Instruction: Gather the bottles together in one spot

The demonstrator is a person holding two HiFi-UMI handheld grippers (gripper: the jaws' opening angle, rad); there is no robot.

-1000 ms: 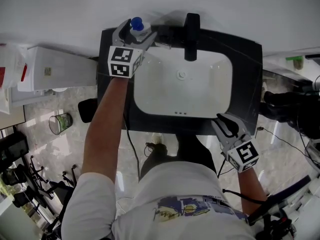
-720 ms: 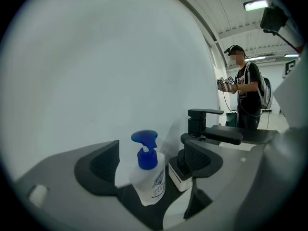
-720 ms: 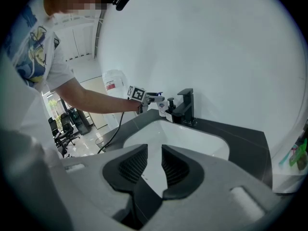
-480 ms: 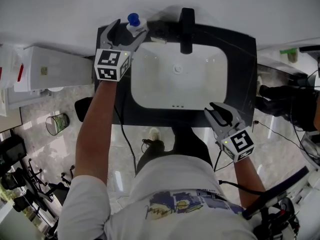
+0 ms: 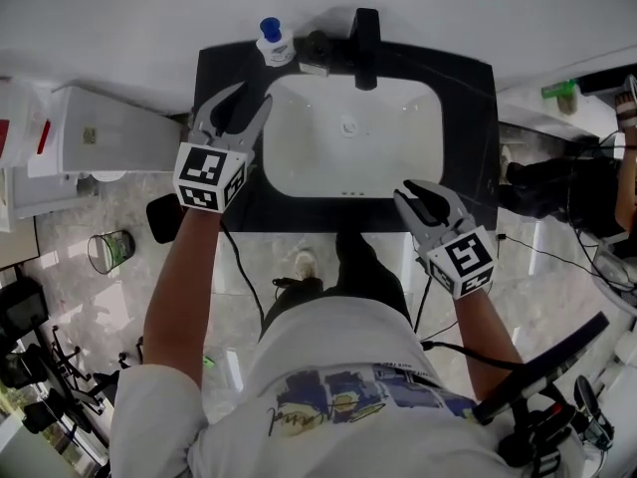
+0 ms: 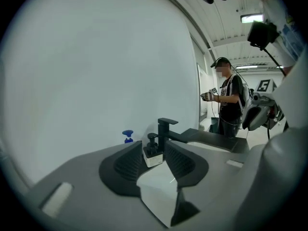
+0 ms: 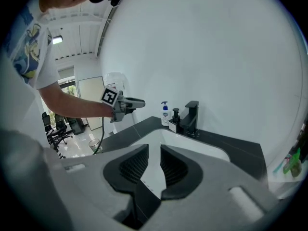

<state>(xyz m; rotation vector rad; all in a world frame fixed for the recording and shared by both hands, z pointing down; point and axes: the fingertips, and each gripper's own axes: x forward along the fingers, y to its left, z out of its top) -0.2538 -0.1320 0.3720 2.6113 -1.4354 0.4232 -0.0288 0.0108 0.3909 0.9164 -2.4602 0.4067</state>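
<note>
A white bottle with a blue pump cap point(image 5: 271, 41) stands at the back left corner of the black counter point(image 5: 478, 118). A black pump dispenser point(image 5: 317, 53) stands right of it, beside the black faucet point(image 5: 365, 48). My left gripper point(image 5: 246, 100) hovers over the counter's left side, well short of the bottle. Its jaws have just been closing; they stand apart with nothing between them. In the left gripper view the blue-capped bottle point(image 6: 127, 136) and dispenser point(image 6: 152, 150) lie ahead of the left gripper point(image 6: 153, 146). My right gripper point(image 5: 423, 202) sits at the counter's front right, slightly open and empty.
The white sink basin point(image 5: 299, 182) fills the middle of the counter. A white unit point(image 5: 109, 137) stands left of the counter, and a small bin point(image 5: 107, 247) sits on the floor. Another person point(image 6: 231, 100) stands in the background of the left gripper view.
My left gripper was around the blue-capped bottle; it has let go and pulled back toward me, jaws narrower. The bottle stays by the wall. The right gripper shifted slightly.
</note>
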